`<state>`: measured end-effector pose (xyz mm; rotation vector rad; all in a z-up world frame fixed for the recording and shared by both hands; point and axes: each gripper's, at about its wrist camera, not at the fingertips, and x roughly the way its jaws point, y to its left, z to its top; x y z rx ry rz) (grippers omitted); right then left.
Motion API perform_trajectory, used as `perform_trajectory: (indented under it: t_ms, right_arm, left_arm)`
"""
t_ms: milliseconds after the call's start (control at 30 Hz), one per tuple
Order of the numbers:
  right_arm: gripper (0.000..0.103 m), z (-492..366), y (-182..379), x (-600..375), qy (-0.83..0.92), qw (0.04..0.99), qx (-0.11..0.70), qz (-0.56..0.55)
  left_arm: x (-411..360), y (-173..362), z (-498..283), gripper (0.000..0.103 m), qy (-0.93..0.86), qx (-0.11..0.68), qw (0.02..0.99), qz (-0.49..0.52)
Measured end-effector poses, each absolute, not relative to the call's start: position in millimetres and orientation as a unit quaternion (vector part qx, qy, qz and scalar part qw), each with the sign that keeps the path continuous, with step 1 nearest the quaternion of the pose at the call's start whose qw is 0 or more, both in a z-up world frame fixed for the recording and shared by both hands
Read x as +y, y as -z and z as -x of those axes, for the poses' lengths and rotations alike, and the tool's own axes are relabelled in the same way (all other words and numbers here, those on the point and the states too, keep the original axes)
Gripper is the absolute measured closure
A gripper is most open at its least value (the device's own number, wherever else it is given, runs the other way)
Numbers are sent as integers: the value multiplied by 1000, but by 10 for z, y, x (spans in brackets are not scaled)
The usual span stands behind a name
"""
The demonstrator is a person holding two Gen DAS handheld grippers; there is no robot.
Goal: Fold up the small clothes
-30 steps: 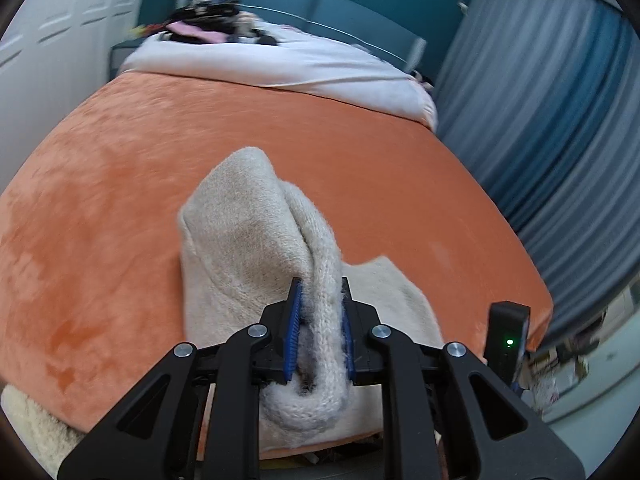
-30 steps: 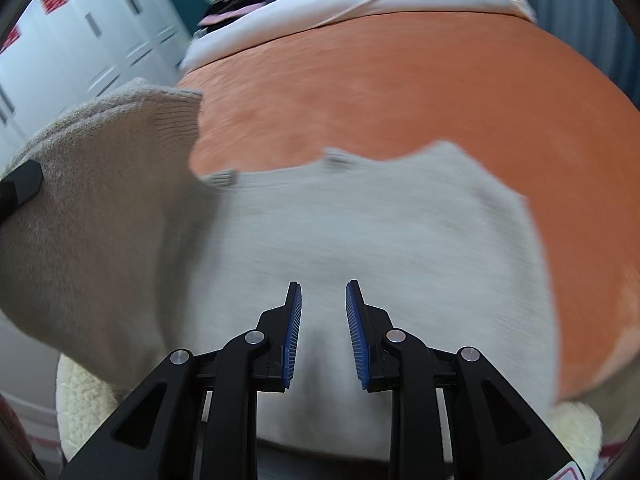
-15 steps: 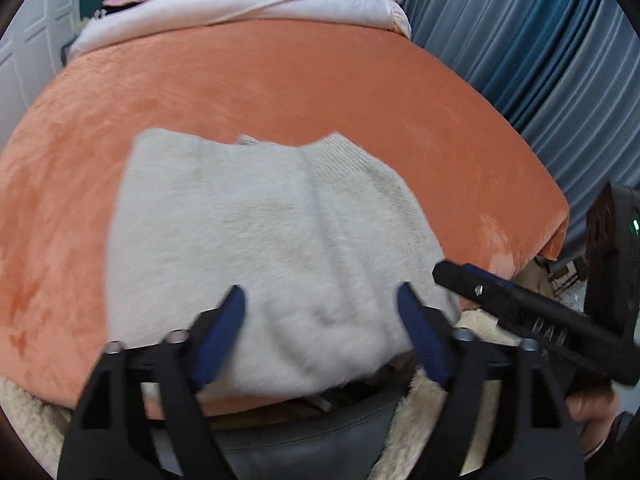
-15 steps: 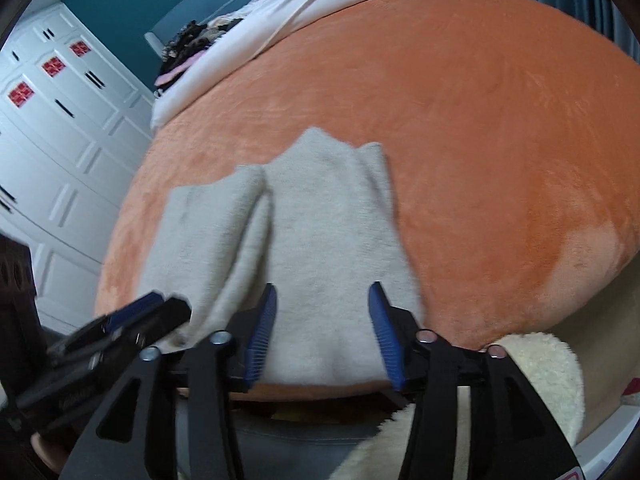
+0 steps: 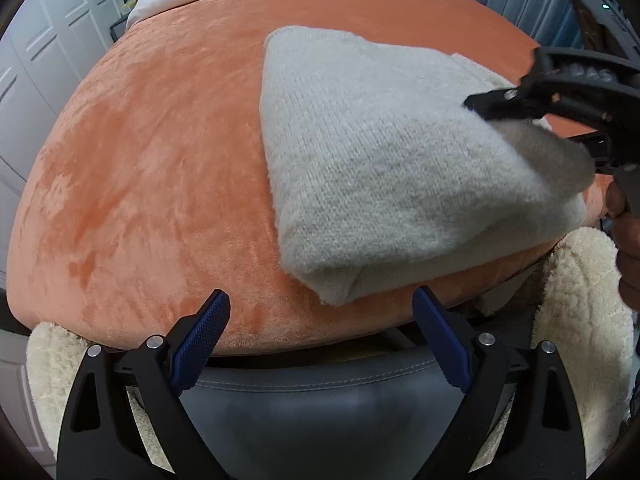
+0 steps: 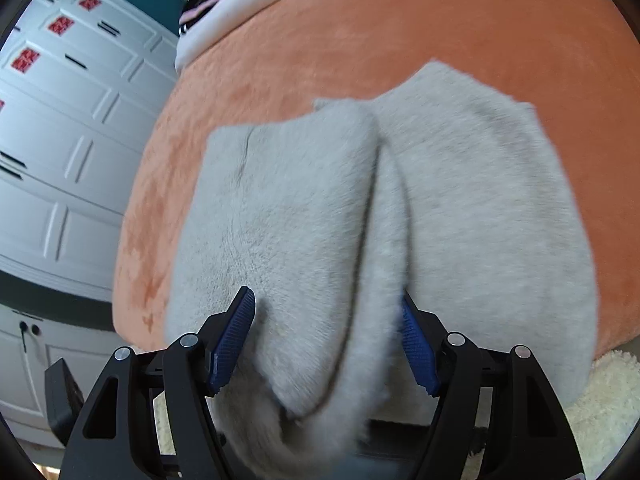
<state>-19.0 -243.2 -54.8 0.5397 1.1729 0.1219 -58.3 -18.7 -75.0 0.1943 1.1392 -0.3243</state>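
Two folds' worth of cloth now sit on the bed (image 5: 140, 168): the sweater (image 5: 380, 160), which a second ago your left gripper (image 5: 320, 344) was pinching up by a ridge, has been let go and laid over itself, so it lies as a thick pad near the bed's front edge, toward its right side. Your left gripper has backed off since then; its jaws stand wide apart with nothing between them, hovering just short of the sweater's near left corner. That means the first fold is probably done and the grip has passed to the other hand. Your right gripper (image 6: 328, 340) has closed in on the sweater's near edge; its jaws are spread, with a bunched ridge of knit lying between them, touching the right pad (image 6: 416, 348) and apart from the left one (so not yet a pinch, as far as you can judge through the blur). The left view shows what the right cannot: the pad's doubled thickness at its near corner, and the right gripper's fingers lying against the sweater's right side. The right view alone shows the top surface, where a flap lies over the left half, leaving a long seam running away from you down the middle.
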Motion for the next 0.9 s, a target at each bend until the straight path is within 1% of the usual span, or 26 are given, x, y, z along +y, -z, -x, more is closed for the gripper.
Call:
perform_trajectory:
  t_ms: [33,67,100,133,167,200,233,267,300,333,367,400,467,567,600,633,700,733,767,833,900]
  right_arm:
    - [38,160,560,-2365,-57,797,550,-242]
    - [55,120,527,-2275,-57,802,550,-226]
    - [86,106,471,-2218,-55,810,545,-209]
    - [85,100,357,-2175,-55,821,534,-194]
    - [87,112,146,-2164,-65,837,507,-194]
    - [88,169,-56,-2224,-78,851,477,-207]
    - [88,207,-266,-2276,-96,859,451,-224]
    - [88,270,-464,-2346,-112,864,426,-242]
    - [88,368,-670,-2438,-116,875,397,-252]
    - [88,459,-794,-2522,-112,885,378,-248]
    - [88,575,-857,-2646,-101,893,364,-245]
    - [88,647,-822,-2768,-87,895,363,-246]
    - [88,707,-504,-3038,-43,884,395,-247]
    - [87,692,475,-3433,42,823,503,-263]
    - [86,731,734,-3480,60,808,525,-260]
    - [85,782,811,-3490,51,811,515,-273]
    - [83,854,794,-3508,42,818,490,-299]
    - [81,847,786,-3517,40,817,487,-306]
    - [79,838,791,-3526,38,816,487,-309]
    - [78,838,769,-3551,36,814,487,-316]
    - [72,881,745,-3604,27,811,479,-335]
  left_arm:
    - [-178,719,580,13,155,528,831,-85]
    - [-177,689,571,13,156,520,836,-80]
    - [-177,665,559,14,161,513,840,-73]
    - [-179,644,545,20,167,507,843,-66]
    - [-194,632,530,42,175,506,843,-61]
    - [-208,631,504,53,185,512,837,-57]
    - [-199,637,468,67,184,518,833,-52]
    - [-183,629,463,70,189,522,831,-39]
    - [-165,608,468,70,205,524,826,-20]
    - [-178,589,482,74,218,527,821,-11]
    - [-223,581,493,81,222,527,820,-19]
    - [-268,603,510,83,223,528,819,-32]
    - [-349,719,512,85,220,540,811,-46]
    - [-419,850,499,85,217,561,798,-41]
    - [-437,842,508,85,219,559,798,-46]
    - [-478,804,534,85,220,554,801,-58]
    - [-527,723,586,84,224,542,807,-70]
    - [-550,699,605,78,226,540,807,-71]
    - [-569,679,617,68,226,538,809,-72]
    - [-621,665,624,57,215,531,815,-84]
    - [-650,690,593,57,211,531,817,-85]
